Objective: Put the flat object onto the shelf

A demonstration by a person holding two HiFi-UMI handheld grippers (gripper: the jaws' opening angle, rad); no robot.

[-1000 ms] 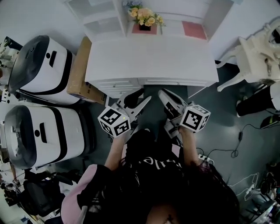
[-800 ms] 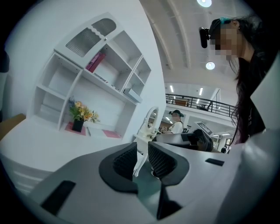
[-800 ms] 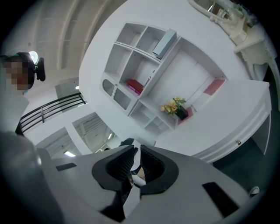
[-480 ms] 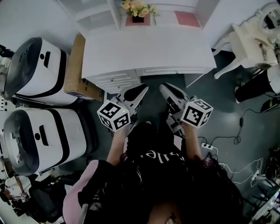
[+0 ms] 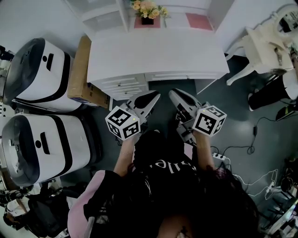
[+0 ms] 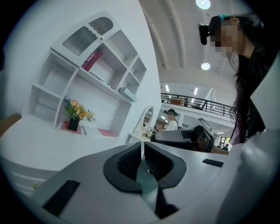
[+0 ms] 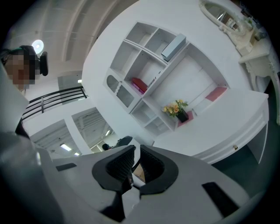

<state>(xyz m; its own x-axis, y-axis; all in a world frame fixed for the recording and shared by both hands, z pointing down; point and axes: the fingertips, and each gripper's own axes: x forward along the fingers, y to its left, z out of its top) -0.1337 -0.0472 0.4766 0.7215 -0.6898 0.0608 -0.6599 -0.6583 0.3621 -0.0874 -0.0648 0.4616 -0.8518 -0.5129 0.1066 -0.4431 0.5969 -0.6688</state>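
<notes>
A flat pink pad [image 5: 199,20] lies at the back right of the white desk [image 5: 158,53], and it also shows in the right gripper view as pink pad [image 7: 215,93]. Behind the desk rises a white shelf unit [image 6: 94,81] holding a pink book [image 6: 91,60] and a grey flat box [image 7: 173,47]. My left gripper [image 5: 156,95] and right gripper [image 5: 172,93] hover side by side over the floor just in front of the desk. Both point at the desk. The left jaws [image 6: 142,146] have just closed on nothing; the right gripper [image 7: 134,153] is shut and empty too.
A pot of yellow flowers [image 5: 145,8] stands on a second pink mat at the desk's back. Two large white machines [image 5: 44,74] and a cardboard box [image 5: 82,69] crowd the left. A white chair [image 5: 265,44] and floor cables [image 5: 253,139] are at the right.
The left gripper's jaws, slightly apart a second ago, are now closed. Both grippers have drifted a little; the view has shifted slightly toward the desk.
</notes>
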